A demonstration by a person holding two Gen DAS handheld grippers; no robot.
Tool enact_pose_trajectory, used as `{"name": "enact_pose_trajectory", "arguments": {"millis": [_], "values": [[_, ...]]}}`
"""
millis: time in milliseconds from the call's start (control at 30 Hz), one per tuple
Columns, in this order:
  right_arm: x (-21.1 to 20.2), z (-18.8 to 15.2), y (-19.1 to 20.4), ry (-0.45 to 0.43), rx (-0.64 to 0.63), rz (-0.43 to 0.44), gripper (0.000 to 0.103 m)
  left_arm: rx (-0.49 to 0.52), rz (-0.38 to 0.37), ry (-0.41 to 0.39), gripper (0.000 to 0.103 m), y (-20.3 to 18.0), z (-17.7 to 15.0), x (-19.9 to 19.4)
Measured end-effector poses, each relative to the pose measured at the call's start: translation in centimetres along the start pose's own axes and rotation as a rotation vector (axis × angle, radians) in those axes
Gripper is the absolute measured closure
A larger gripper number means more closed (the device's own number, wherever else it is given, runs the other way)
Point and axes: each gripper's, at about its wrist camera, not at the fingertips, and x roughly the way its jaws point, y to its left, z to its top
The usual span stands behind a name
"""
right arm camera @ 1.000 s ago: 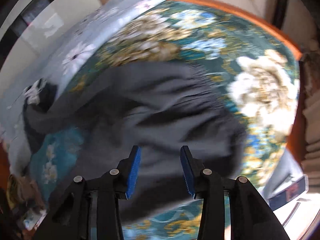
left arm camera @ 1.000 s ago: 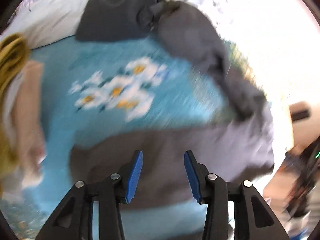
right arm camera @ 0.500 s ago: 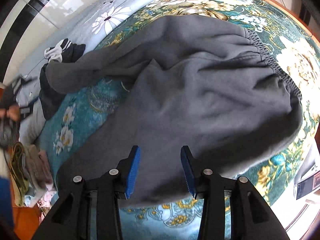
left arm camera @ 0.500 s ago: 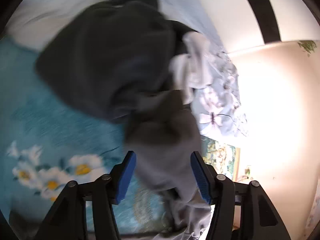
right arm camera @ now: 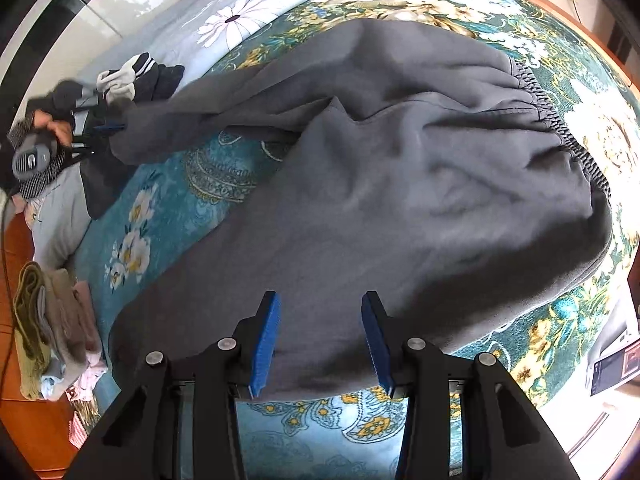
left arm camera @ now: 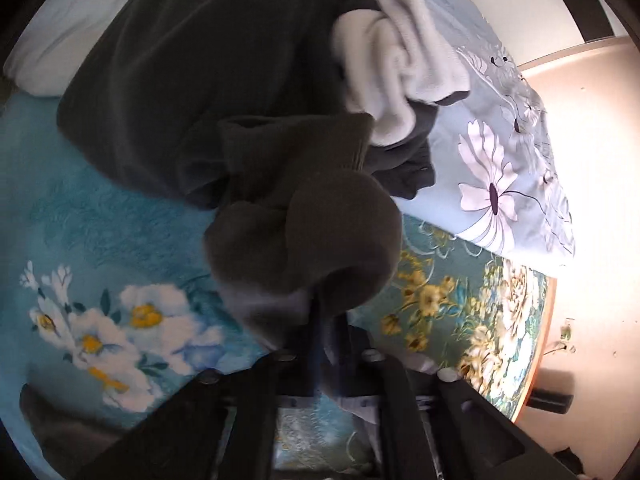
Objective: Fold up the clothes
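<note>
Your left gripper point(left arm camera: 320, 344) has just closed and is clamped on a leg end of the grey sweatpants point(right arm camera: 400, 184), which lie spread across the floral blanket point(right arm camera: 168, 200). Your right gripper point(right arm camera: 320, 344) hangs over the other leg, jaws apart, gripping nothing. No readable writing or labels anywhere
</note>
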Motion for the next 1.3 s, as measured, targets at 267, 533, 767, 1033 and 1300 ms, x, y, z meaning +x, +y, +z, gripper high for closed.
{"name": "enact_pose_trajectory", "arguments": {"millis": [267, 533, 767, 1033, 1300], "values": [[0.6, -0.6, -0.7, 0.01, 0.024, 0.02, 0.059, 0.06, -0.209, -0.102, 0.1, 6.9, -6.0, -8.6], [1.2, -2.2, -3.3, 0.034, 0.127, 0.034, 0.059, 0.177, -0.154, -0.189, 0.1, 4.5, -9.1, -14.5], [-0.5, -2.9, -3.7, -0.014, 0.122, 0.035, 0.059, 0.03, 0.098, -0.01, 0.097, 4.9, -1.0, -3.5], [0.0, -3.2, -5.5, 0.0, 0.184, 0.023, 0.059, -0.048, -0.004, -0.152, 0.041, 12.5, -2.0, -7.6], [1.3, -3.3, -5.1, 0.042, 0.179, 0.04, 0.059, -0.35, -0.07, -0.042, 0.043, 20.1, -3.3, -1.9]]}}
